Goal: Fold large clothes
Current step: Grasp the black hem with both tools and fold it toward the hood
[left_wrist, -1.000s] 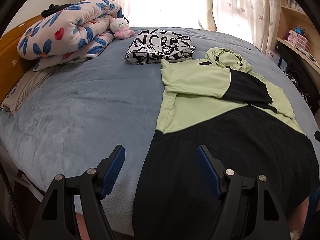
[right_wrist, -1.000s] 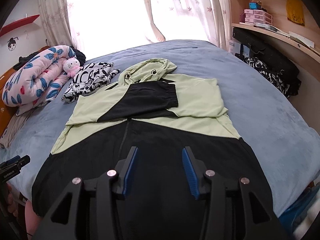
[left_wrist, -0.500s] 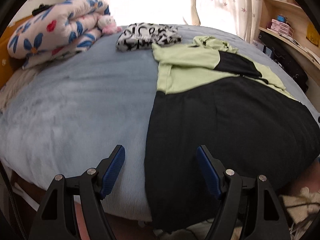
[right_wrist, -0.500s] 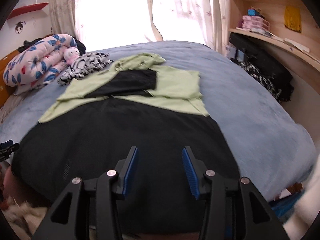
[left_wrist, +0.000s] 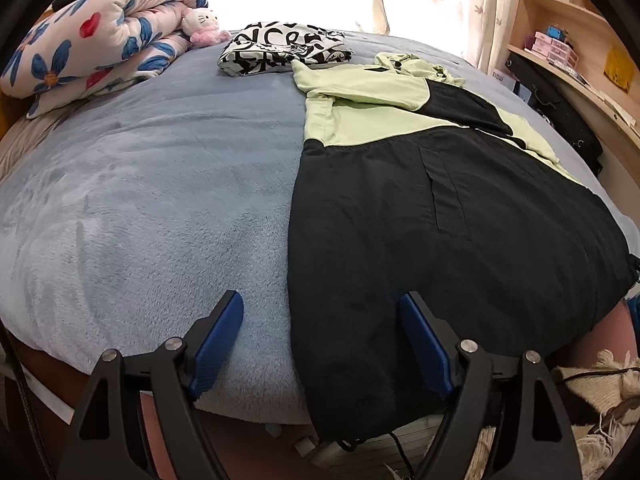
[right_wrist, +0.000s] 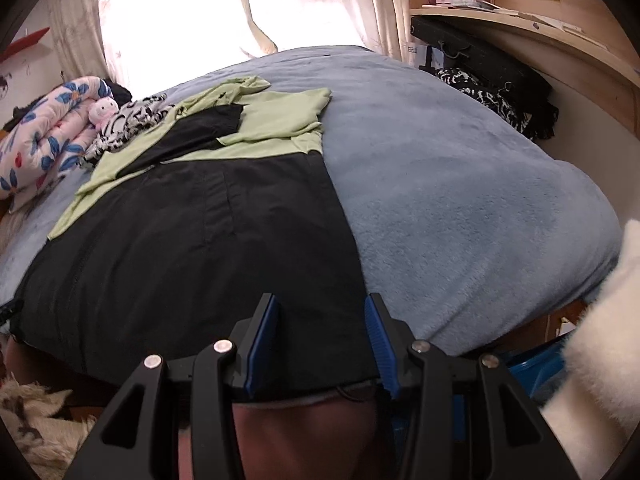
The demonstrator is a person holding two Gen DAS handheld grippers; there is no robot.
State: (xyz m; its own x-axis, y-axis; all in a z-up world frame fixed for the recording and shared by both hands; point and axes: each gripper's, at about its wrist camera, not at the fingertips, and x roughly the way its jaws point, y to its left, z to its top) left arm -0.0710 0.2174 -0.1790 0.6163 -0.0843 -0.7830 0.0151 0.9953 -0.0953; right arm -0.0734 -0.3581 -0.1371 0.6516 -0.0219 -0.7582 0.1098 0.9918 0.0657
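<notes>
Blue fleece bed (left_wrist: 168,184) carries a black-and-green jacket (left_wrist: 440,220) spread flat, hem at the near edge. Left claw (left_wrist: 320,344), jaws just widened, straddles the hem's left corner, released. Right claw (right_wrist: 320,344) hangs parted over the right corner, grasping nothing.

Both hand-held grippers have dropped toward the near edge of the bed (left_wrist: 140,208). The left hand-held gripper (left_wrist: 320,320) now straddles the jacket's (left_wrist: 440,220) left hem corner, its jaws just opened wider. The right hand-held gripper (right_wrist: 320,320) has slid over to the right hem corner.
</notes>
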